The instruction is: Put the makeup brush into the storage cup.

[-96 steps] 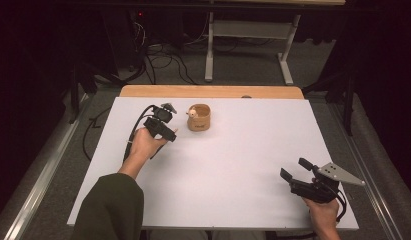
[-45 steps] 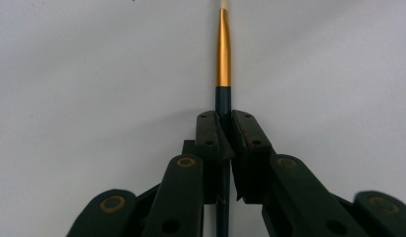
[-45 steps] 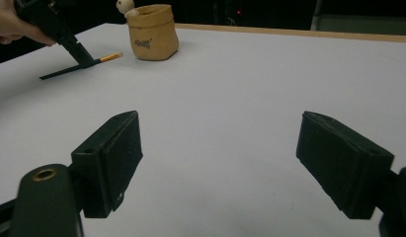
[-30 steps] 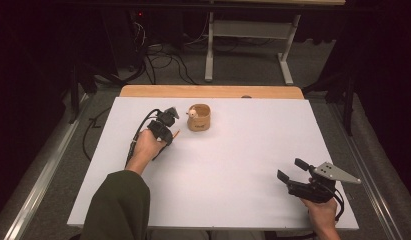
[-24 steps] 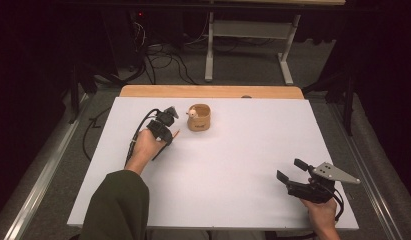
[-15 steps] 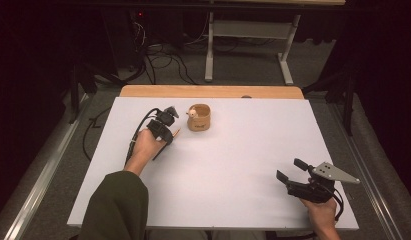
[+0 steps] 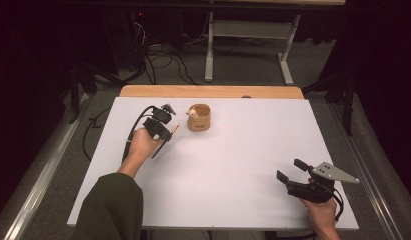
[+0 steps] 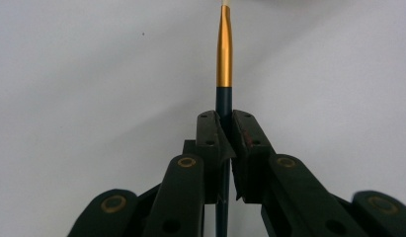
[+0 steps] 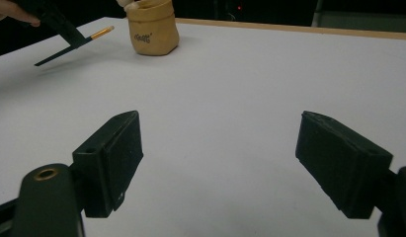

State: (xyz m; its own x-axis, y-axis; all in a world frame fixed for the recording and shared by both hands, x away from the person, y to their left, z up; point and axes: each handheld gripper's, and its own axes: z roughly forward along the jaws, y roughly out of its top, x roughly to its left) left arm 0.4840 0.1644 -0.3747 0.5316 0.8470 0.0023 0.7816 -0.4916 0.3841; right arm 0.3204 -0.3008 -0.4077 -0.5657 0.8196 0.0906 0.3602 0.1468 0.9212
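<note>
Most of the white surface is left open between the tools. Passage near the far edge is blocked by a tan cup alone.

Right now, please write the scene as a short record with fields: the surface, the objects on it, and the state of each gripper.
surface: white table, wooden strip along its far edge
cup: small tan cup, upright, far left-centre, something pale inside
brush: thin dark-handled brush with a gold ferrule, tip pointing toward the cup
left gripper: shut on the brush handle, beside the cup
right gripper: open, holds nothing, at the near right corner
</note>
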